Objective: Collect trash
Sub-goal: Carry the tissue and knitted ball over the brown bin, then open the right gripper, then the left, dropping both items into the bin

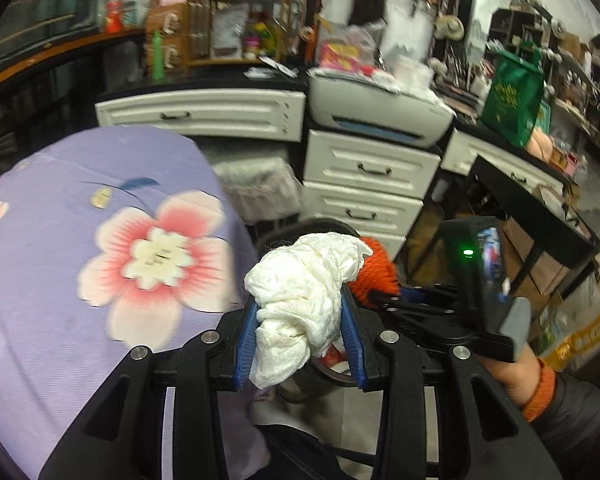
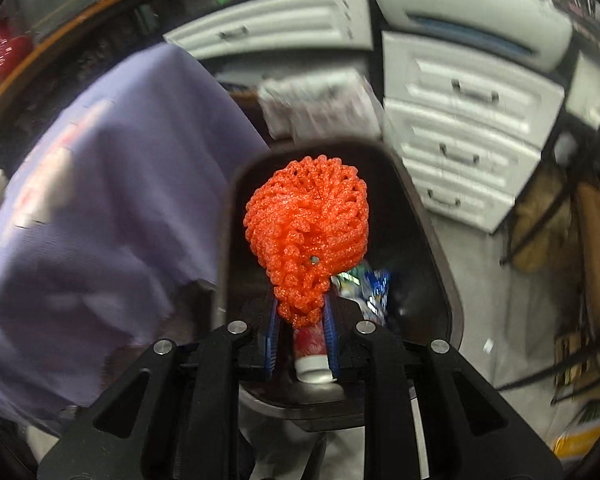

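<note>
My left gripper (image 1: pixel 300 316) is shut on a crumpled white tissue (image 1: pixel 304 284) and holds it beside the purple cloth, above a dark trash bin. My right gripper (image 2: pixel 301 320) is shut on an orange foam fruit net (image 2: pixel 308 232) and holds it over the open black trash bin (image 2: pixel 444 280). The net also shows in the left wrist view (image 1: pixel 374 276), just right of the tissue. Inside the bin lie a red-and-white cup (image 2: pixel 314 356) and a blue-and-silver wrapper (image 2: pixel 366 286).
A table with a purple flowered cloth (image 1: pixel 100 240) stands left of the bin. White drawers (image 1: pixel 364 192) and a printer (image 1: pixel 380 112) stand behind. A black metal frame (image 1: pixel 540 220) and cardboard boxes are to the right.
</note>
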### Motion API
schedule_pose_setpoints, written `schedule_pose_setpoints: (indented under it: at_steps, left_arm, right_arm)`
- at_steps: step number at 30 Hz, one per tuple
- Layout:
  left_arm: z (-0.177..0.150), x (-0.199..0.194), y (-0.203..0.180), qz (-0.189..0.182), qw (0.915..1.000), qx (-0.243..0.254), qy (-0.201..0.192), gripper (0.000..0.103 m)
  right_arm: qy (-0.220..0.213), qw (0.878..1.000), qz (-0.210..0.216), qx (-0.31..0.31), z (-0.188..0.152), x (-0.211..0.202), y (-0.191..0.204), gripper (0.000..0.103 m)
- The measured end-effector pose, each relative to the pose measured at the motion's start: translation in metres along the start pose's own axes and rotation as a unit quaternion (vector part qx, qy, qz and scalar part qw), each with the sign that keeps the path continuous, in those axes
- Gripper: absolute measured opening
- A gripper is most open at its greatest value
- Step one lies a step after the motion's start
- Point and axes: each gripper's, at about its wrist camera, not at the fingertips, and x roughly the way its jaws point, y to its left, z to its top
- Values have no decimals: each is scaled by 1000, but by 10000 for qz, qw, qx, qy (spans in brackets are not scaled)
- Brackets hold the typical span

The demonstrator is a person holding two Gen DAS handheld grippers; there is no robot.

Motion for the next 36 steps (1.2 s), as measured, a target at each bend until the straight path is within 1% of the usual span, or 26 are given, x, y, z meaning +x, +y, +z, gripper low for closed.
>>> schedule_pose_setpoints:
  at_steps: [2,4,6,7,8,10,12,16,19,23,27,31,36]
  left_arm:
    - [-4,16,-7,-63,9998,62,172,37]
    - [-7,28,-13,-109,9994,96,305,37]
    - [-9,38,-17,-132,9990,114,400,37]
    - [-10,43,-19,-134,9988,133,453,37]
    - [-11,45,-21,-137,9986,151,485,37]
    - [-13,53,-23,-132,9981,189,568,37]
    - [-14,60,-25,-129,9977,225,627,37]
    - [-15,74,-31,-157,9965,341,751,37]
    - [-15,85,-37,-224,9954,415,839,37]
    - [-13,105,-50,-283,9929,584,999,37]
    - [-9,129,-62,-340,9899,732,1163,37]
    - [-10,149,-72,-305,9871,855,1315,37]
    - [-14,174,-77,-319,9834,788,1605,40]
  right_arm:
    - [168,9998,-8,142,-7,17,-9,21]
    - [297,9992,-32,280,-13,28,-14,25]
    - [360,9986,-67,376,-18,37,-20,34]
    - [386,9984,-118,407,-20,40,-22,46]
    - [381,9982,-155,445,-22,41,-24,55]
    - [290,9983,-199,475,-24,40,-29,57]
    - [226,9982,-296,469,-22,35,-33,57]
    - [-105,9970,-381,662,-18,9,-45,59]
    - [-455,9944,-493,822,-16,-17,-58,71]
    - [-776,9906,-624,936,-14,-46,-75,71]
    - [-1053,9856,-746,1091,-22,-73,-88,71]
    - [-1195,9829,-889,1083,-30,-91,-96,71]
    - [-1325,9802,-958,1118,-35,-107,-103,72]
